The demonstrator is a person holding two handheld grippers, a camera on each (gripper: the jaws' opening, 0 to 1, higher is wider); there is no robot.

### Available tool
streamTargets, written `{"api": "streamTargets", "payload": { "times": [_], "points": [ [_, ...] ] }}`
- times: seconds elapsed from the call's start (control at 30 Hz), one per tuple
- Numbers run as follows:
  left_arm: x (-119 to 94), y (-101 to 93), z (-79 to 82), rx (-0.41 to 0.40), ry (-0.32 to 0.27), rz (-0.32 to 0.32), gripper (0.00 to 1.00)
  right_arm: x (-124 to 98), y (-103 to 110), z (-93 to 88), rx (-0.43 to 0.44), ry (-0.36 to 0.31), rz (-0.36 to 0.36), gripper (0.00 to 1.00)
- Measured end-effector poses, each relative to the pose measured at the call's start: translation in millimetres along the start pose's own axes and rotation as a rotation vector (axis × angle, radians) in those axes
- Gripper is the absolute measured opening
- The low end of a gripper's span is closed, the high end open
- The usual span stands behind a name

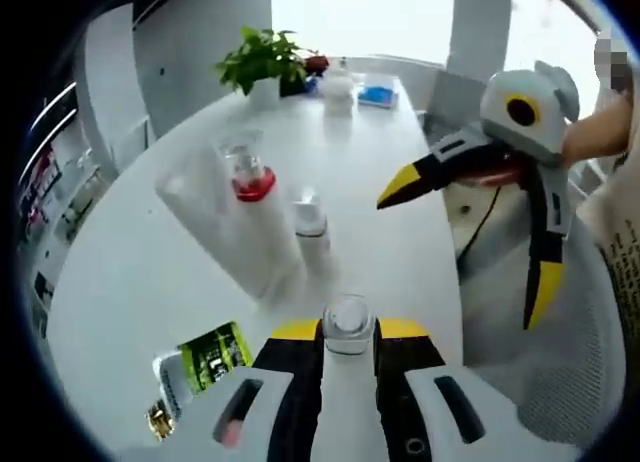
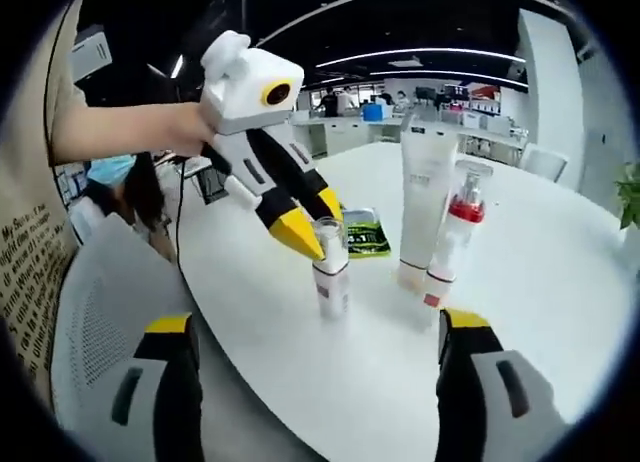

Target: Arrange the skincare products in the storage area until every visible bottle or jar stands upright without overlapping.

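White round table (image 2: 560, 282) carries everything. On it, biggest first: a tall white tube (image 2: 426, 197) standing on its cap, at abt 1 o'clock from the small bottle in the right gripper view; just beside the tube, poss. touching, a slimmer pump bottle w/ a red collar (image 2: 456, 237) and clear cap, upright. Well apart from those, at 9 o'clock of them, a small white bottle w/ a clear cap (image 2: 330, 267), also upright.

Left gripper (image 2: 318, 232) has its yellow-tipped jaws closed around that small bottle's cap/neck; in the left gripper view the bottle (image 1: 348, 382) sits right btwn the jaws at 6 o'clock. Right gripper (image 2: 318, 332) hangs over the table edge, jaws spread wide, nothing in them.

Behind the small bottle a green-and-black packet (image 2: 362, 237) lies flat. Far end of the table, 12 o'clock in the left gripper view: a potted plant (image 1: 262, 62).

Handling, my guess: small bottle is light, stiff plastic, smooth and a bit slippery; narrow base so it tips easily. Clear cap could pop off if lifted by it, so better to take it lower on the body. Tube is softer, top-heavy on its cap; grip mid-body, gently.
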State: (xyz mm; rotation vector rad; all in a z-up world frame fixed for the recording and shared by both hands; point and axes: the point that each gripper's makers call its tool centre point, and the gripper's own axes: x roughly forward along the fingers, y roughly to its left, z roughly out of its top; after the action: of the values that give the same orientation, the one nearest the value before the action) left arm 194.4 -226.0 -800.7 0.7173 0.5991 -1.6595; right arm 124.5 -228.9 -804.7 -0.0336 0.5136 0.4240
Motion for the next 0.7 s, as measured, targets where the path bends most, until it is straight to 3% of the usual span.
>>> {"api": "streamTargets", "payload": {
  "times": [0.33, 0.7],
  "points": [
    [21.7, 17.3, 25.9, 0.061, -0.008, 0.003, 0.15, -1.2, 1.5, -4.5, 0.01, 0.014, -0.003, 1.0],
    [38.2, 26.5, 44.5, 0.059, -0.033, -0.022, 0.15, -0.8, 5.1, -6.1, 0.013, 0.025, 0.008, 1.0]
  ]
}}
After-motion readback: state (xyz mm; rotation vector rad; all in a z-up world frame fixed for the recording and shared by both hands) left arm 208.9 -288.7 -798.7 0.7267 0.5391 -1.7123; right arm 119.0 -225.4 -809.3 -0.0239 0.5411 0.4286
